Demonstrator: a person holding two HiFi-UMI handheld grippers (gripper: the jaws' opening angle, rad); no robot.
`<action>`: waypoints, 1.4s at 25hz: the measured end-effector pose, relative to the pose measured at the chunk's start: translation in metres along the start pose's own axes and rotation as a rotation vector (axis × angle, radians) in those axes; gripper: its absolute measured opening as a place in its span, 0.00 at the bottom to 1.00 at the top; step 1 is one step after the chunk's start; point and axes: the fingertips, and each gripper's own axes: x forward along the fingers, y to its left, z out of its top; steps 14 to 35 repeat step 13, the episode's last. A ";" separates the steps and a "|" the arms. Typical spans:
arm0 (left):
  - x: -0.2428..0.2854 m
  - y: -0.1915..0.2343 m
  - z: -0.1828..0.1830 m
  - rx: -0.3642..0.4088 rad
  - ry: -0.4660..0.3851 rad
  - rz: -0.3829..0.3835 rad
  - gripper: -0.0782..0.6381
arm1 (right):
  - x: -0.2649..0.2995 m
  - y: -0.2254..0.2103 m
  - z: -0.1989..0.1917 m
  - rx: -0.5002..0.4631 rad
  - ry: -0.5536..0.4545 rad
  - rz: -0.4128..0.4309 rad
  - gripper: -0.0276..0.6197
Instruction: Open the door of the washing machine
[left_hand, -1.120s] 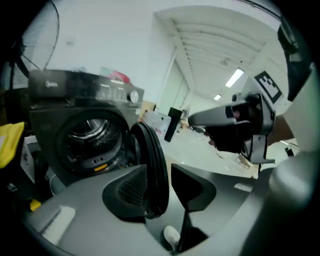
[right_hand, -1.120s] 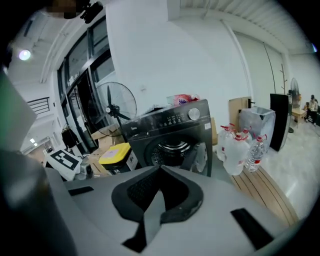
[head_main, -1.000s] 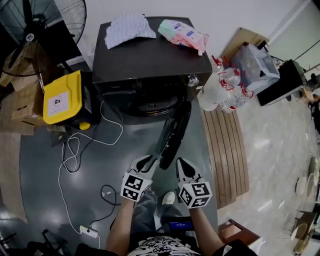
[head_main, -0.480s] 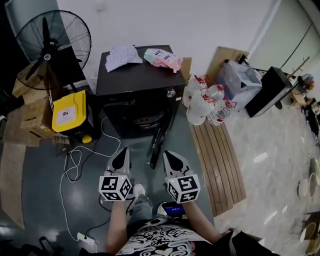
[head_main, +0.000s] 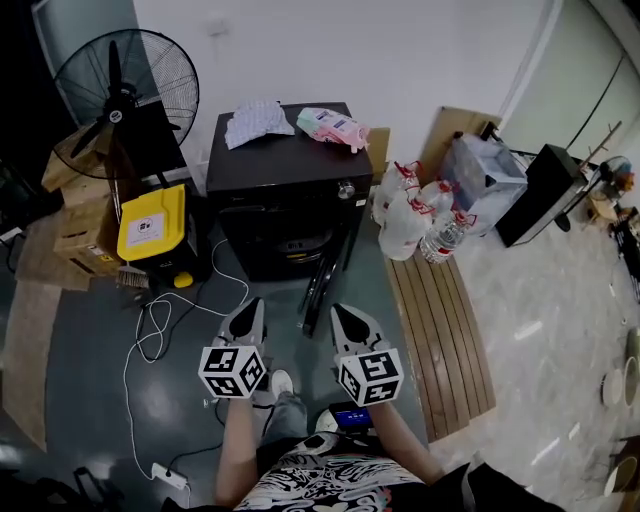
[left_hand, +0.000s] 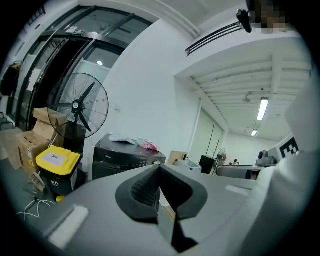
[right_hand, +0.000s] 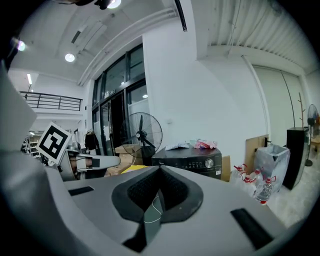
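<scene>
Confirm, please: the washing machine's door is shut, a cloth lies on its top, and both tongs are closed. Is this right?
Wrong about the door: the head view shows it standing open, swung outward from the washing machine. The cloth does lie on top, and the left tongs and right tongs are both closed.

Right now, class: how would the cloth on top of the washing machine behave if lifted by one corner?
The cloth lies rumpled in soft folds, so it would probably droop and unfold, not stay flat. It looks thin, so likely light. Pushed across the smooth washing machine top, it might bunch up.
</scene>
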 end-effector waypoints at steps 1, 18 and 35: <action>-0.001 -0.001 0.000 0.008 0.002 0.004 0.11 | -0.001 0.000 -0.001 0.001 0.000 0.001 0.05; 0.010 -0.003 -0.002 0.019 0.014 -0.001 0.11 | 0.002 -0.002 -0.007 -0.003 0.019 0.001 0.05; 0.010 -0.003 -0.002 0.019 0.014 -0.001 0.11 | 0.002 -0.002 -0.007 -0.003 0.019 0.001 0.05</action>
